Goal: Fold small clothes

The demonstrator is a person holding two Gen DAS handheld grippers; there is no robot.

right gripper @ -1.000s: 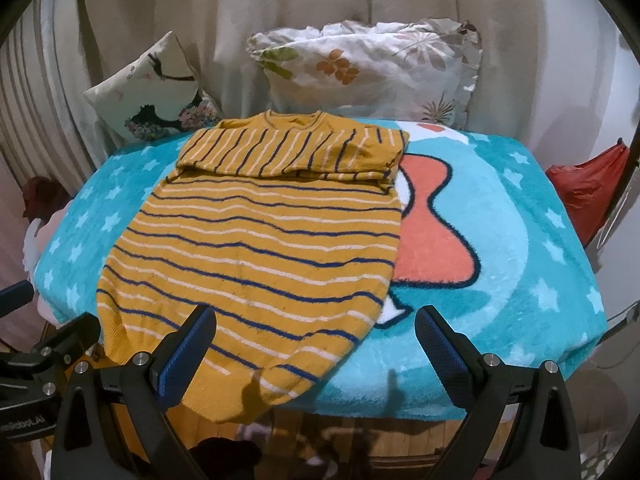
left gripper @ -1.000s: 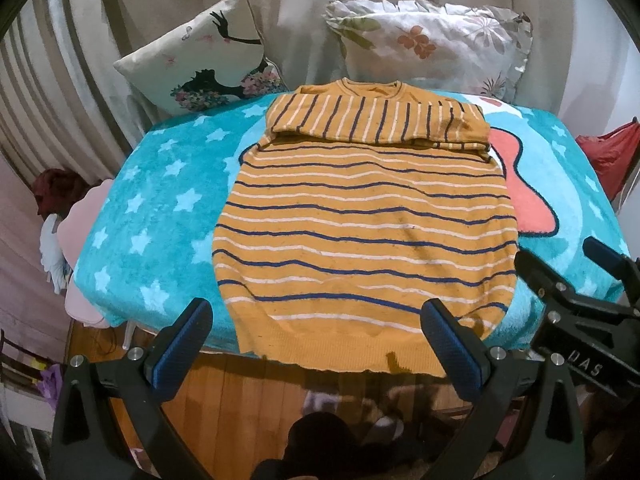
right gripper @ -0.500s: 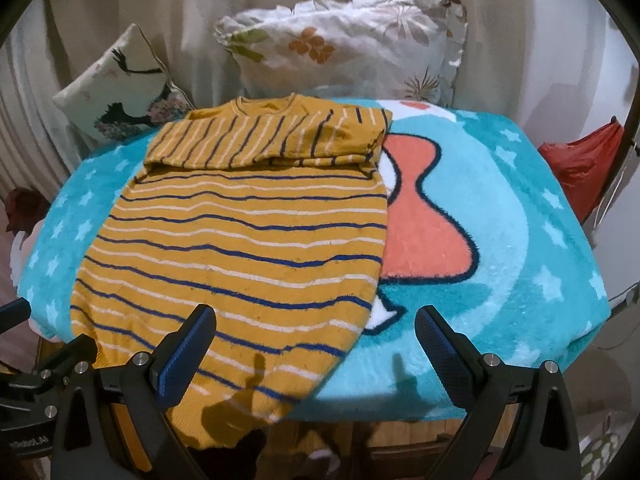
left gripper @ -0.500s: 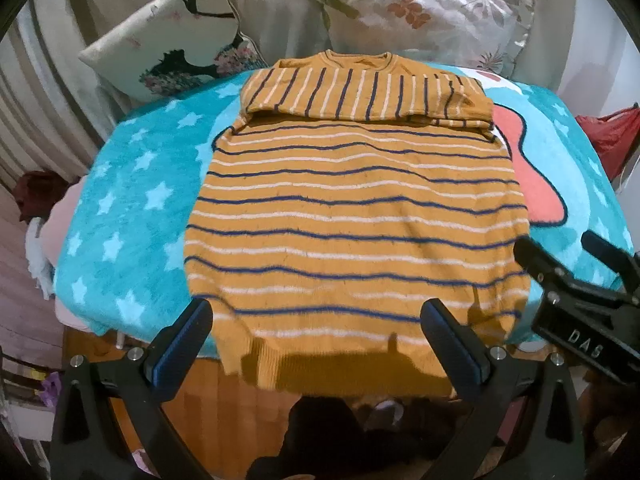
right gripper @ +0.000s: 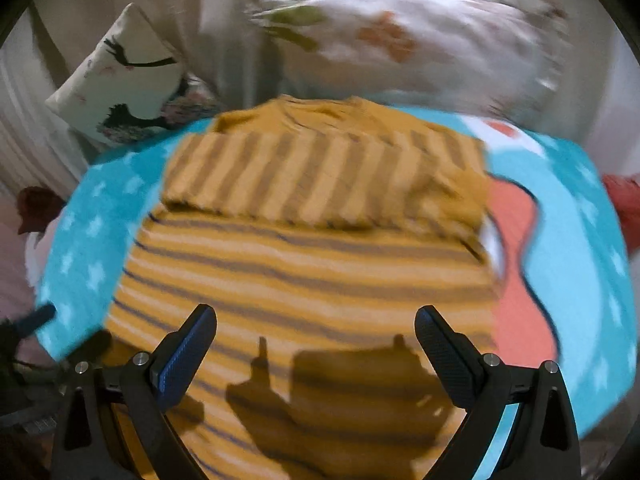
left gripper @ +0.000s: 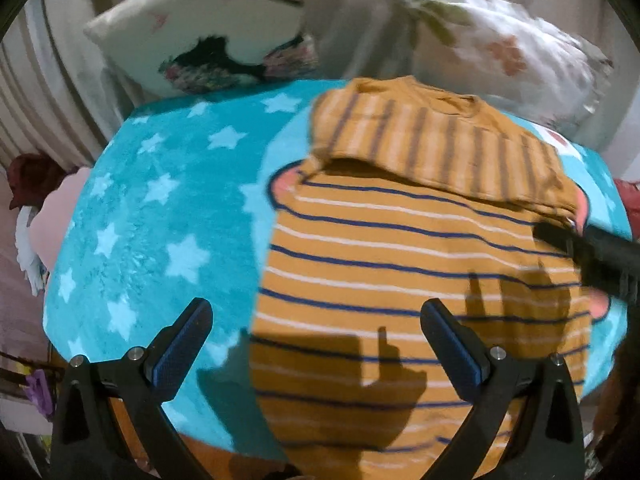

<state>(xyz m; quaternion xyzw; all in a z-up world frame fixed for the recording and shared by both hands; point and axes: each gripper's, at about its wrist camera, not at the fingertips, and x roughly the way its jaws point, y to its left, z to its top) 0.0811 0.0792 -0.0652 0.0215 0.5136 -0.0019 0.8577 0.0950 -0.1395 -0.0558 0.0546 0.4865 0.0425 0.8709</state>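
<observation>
A mustard-yellow sweater (left gripper: 416, 264) with navy and white stripes lies flat on a turquoise star blanket (left gripper: 160, 216), its sleeves folded across the chest near the collar. Its hem hangs over the near edge. My left gripper (left gripper: 316, 344) is open and empty above the sweater's lower left edge. My right gripper (right gripper: 316, 344) is open and empty above the sweater's (right gripper: 320, 248) lower half. The right gripper also shows at the right of the left wrist view (left gripper: 592, 252). Both views are blurred by motion.
Two pillows lean at the back: one with a bird print (left gripper: 208, 36), one floral (left gripper: 504, 48). A red bag (right gripper: 624, 200) sits at the right. Pink and dark red cloth (left gripper: 44, 200) lies off the left side. The blanket has an orange patch (right gripper: 516, 280).
Both grippers have moved forward and down over the bed, closer to the sweater. Their shadows now fall on it. The sweater has not moved.
</observation>
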